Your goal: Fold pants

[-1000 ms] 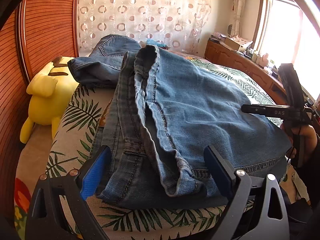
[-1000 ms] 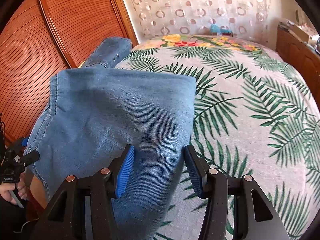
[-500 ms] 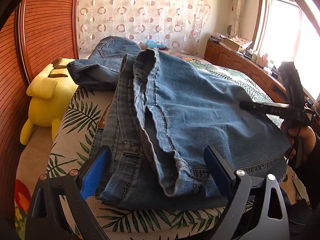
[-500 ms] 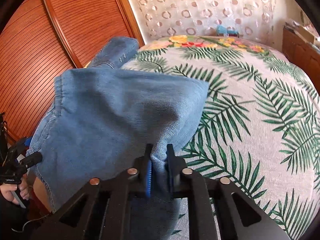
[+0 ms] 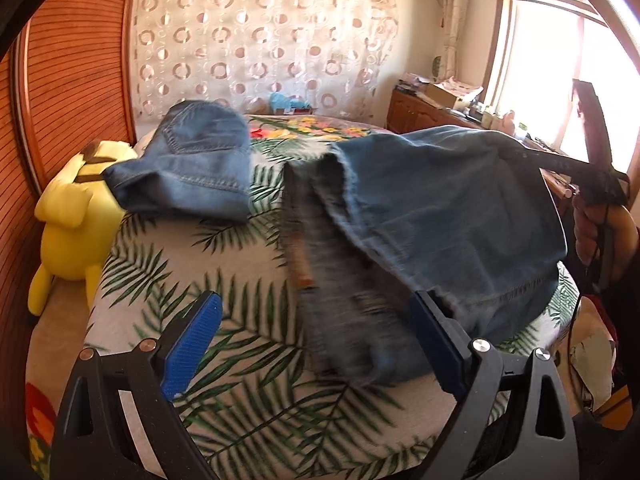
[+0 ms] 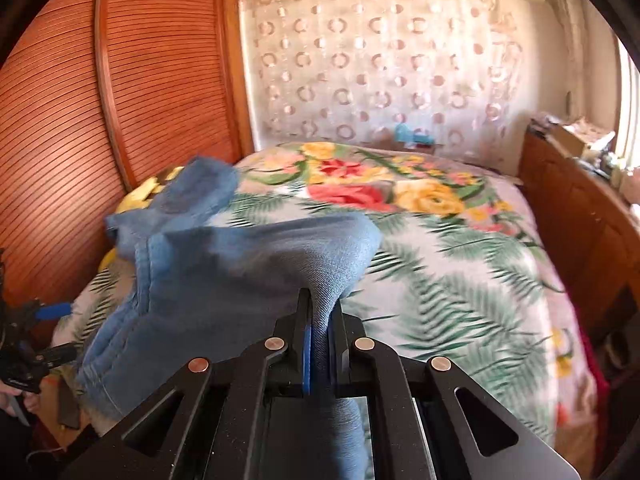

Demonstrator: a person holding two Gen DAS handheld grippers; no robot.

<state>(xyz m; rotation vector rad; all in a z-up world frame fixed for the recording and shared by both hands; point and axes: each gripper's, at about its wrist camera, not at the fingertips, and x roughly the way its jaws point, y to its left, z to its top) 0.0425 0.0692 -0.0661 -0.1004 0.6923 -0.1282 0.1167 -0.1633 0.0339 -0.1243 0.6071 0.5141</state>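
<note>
Denim is the material in play: we see a pair of blue jeans (image 5: pixel 440 216) draped over a bed (image 5: pixel 248 360) covered in a palm-leaf and flower print. Our right gripper (image 6: pixel 319 344) has just been closing and now pinches a fold of the jeans (image 6: pixel 248 280) between its blue pads; the cloth rises from the bed in a peak to the jaws and hangs down beneath them. Seen from the left wrist, the same gripper (image 5: pixel 560 166) stands up and to the right of our left gripper, held by a hand (image 5: pixel 600 236), with the denim slung from it and lifted off the bedspread on that side. Motion blur smears the hanging hems ahead of the left gripper.

Our left gripper (image 5: pixel 316 344) stands wide open, its pads on nothing. The blurred lower edge of the jeans lies between the two fingers, nearer the right-hand one and just ahead of it; whether cloth touches that finger we cannot tell. Bare bedspread lies ahead of the left-hand finger.

Farther ahead and to the left of the left gripper, a second denim piece (image 5: pixel 188 168) rests in a bundle, a back pocket showing. Beyond it, at the bed's left edge against the slatted wooden wall (image 5: pixel 76 80), sits a yellow plush toy (image 5: pixel 76 216). A ring-patterned curtain (image 5: pixel 260 48) hangs straight ahead, and a wooden sideboard (image 6: pixel 580 216) runs along the right of the right gripper.
</note>
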